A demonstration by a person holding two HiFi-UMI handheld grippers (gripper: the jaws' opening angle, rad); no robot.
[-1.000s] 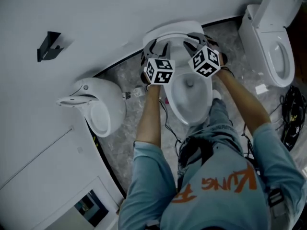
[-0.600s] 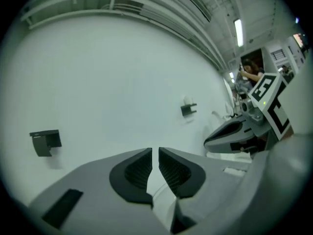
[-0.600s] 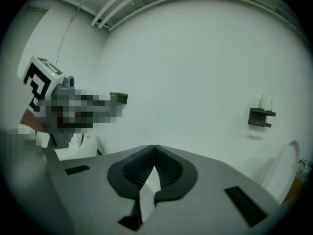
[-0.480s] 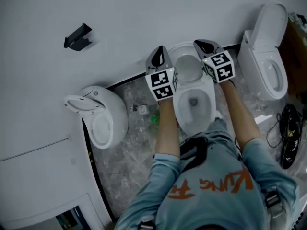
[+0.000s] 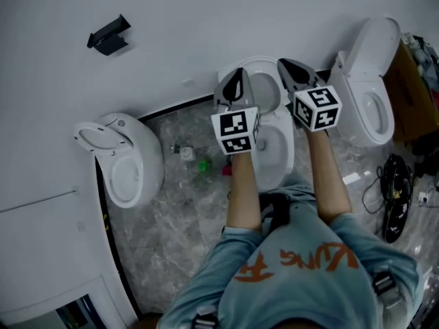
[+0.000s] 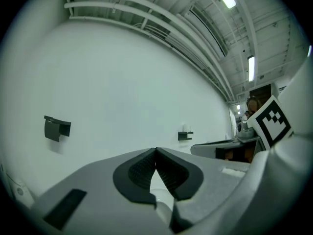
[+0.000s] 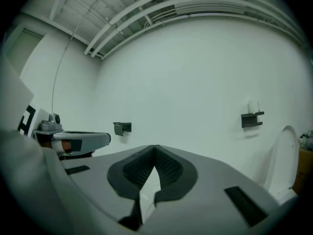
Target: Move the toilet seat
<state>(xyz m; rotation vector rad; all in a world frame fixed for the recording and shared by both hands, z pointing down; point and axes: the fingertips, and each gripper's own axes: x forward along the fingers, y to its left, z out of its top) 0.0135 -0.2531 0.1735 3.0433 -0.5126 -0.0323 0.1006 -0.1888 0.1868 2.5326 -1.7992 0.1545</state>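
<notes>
Seat (image 5: pixel 265 88) is seen raised at upper centre of the head view, between left gripper (image 5: pixel 237 74) and right gripper (image 5: pixel 285 65), both closed on nothing. If left short of balance, unsupported, it could be dropped back onto the bowl (image 5: pixel 273 146).

White toilet (image 5: pixel 120 157) is standing on the marble floor (image 5: pixel 175 218), well left of the left tool (image 5: pixel 237 75). A second white toilet (image 5: pixel 367 81), lid up, is standing just right of the right tool (image 5: pixel 287 65). Black bracket (image 5: pixel 108 34) is hanging on the wall (image 5: pixel 171 19), up and left of the left tool. Green item (image 5: pixel 203 164) and red item (image 5: pixel 226 171) are lying on the floor near the left tool. Black cables (image 5: pixel 392 201) are lying well right of the right tool.
</notes>
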